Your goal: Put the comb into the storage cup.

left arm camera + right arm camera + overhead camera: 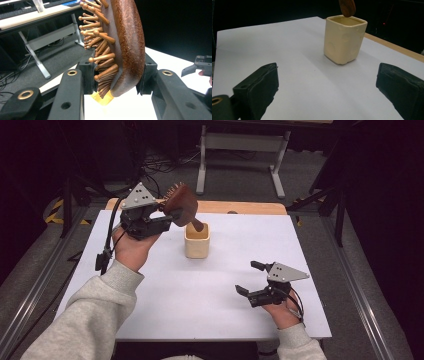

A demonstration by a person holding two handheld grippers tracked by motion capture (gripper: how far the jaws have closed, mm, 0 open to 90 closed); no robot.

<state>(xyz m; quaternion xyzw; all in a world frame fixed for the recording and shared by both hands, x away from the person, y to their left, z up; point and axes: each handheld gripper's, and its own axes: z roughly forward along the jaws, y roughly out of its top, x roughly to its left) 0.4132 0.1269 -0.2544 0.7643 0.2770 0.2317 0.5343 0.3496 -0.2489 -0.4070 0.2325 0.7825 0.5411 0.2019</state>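
Left gripper [167,215] fingers clamped on wooden hairbrush [181,205] head (bristles toward one pad), handle tip at mouth of cream cup [196,241] below fingers. Step: inserting. Next: lower straight, then release. Right gripper [250,277] fingers apart, idle over bench [200,295].

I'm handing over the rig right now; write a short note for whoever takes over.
Left gripper: shut on the wooden hairbrush at its head, bristles facing away from the person.
Right gripper: open, holding nothing, low over the white table.
The brush handle points down at the mouth of the cream cup, tip about at the rim.
Done: brush picked up and brought over the cup.
Left: probably lower the handle in and release.
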